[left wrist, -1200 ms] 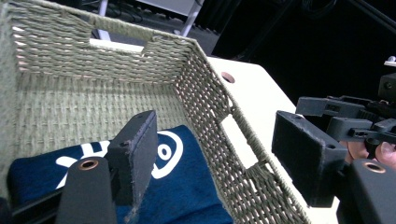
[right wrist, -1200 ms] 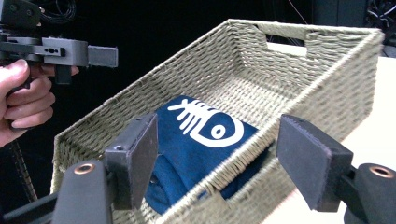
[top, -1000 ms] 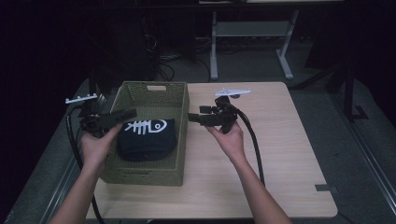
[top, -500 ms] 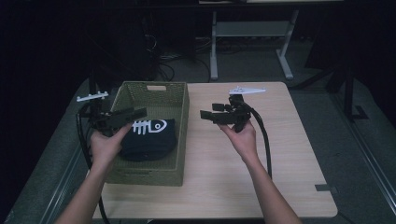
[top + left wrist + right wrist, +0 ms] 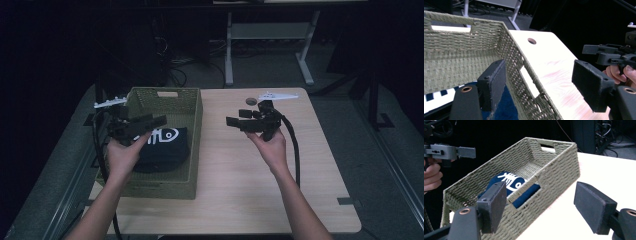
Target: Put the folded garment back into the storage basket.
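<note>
We record 1 light wood-grain table (image 5: 235,200) with rounded corners and 1 round cable hole (image 5: 251,101) near its far edge. Directly on it, at the left side, stands 1 olive woven basket (image 5: 195,107), rectangular, with slot handles. 1 dark strip (image 5: 346,201) lies at the near right edge.

Dim lab or workshop room.
Light wood table (image 5: 250,190) with cable hole stood on grey carpet; tangled cables (image 5: 187,62) and white desk frame (image 5: 270,37) sat behind.
</note>
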Demonstrator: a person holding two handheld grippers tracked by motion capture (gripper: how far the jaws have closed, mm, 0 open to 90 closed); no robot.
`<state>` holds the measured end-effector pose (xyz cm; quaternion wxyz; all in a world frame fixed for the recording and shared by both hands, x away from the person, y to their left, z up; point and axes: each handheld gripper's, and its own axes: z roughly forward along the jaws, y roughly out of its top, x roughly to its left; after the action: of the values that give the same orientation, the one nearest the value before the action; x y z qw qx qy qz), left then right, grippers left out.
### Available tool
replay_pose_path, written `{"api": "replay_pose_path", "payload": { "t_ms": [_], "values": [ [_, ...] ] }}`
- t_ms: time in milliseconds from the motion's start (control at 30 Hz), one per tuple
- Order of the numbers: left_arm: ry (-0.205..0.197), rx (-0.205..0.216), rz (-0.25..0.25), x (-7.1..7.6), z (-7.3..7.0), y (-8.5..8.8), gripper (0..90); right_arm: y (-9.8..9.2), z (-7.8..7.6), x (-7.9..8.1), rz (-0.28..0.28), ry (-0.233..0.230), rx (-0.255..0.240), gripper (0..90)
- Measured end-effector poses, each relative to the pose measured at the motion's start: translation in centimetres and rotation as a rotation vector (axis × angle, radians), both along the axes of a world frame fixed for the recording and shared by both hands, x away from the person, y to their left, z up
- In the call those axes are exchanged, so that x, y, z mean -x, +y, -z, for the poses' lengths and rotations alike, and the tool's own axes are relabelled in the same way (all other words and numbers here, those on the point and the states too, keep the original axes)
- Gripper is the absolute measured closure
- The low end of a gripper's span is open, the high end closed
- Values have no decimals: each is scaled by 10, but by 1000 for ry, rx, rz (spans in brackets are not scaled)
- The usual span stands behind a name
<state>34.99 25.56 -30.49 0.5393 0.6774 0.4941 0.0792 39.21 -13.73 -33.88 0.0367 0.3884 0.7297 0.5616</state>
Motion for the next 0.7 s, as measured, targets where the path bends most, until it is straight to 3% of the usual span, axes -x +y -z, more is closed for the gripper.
{"api": "replay_pose_path", "payload": {
  "t_ms": [467,700],
  "values": [
    [3,7,48,-3,1,-23,266,-25,0,3,36,-1,1,257],
    [5,32,87,-3,2,-37,267,-35,-1,5,51,-3,6,256]
  ]
}}
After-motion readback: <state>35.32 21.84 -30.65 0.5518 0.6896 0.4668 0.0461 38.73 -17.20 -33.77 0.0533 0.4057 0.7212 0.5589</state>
